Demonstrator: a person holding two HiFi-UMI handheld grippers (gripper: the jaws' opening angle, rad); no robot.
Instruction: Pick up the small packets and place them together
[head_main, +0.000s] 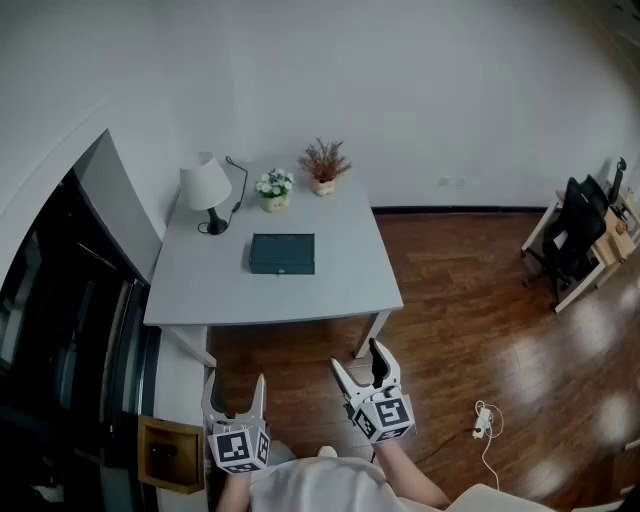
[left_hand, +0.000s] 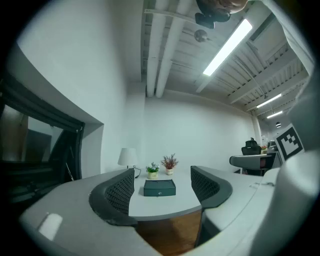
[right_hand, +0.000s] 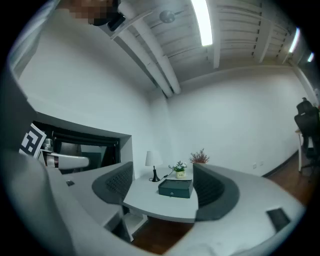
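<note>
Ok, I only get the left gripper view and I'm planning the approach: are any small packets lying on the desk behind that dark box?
Observer: None show. From above, the desk holds only the lamp, a white-flowered plant, a reddish plant and the box.
Operator: Is the right claw free?
Observer: Yes, the right claw is open and empty.
Operator: Anything on the floor?
Observer: A white cable lies on the wood floor, right of the desk.
</note>
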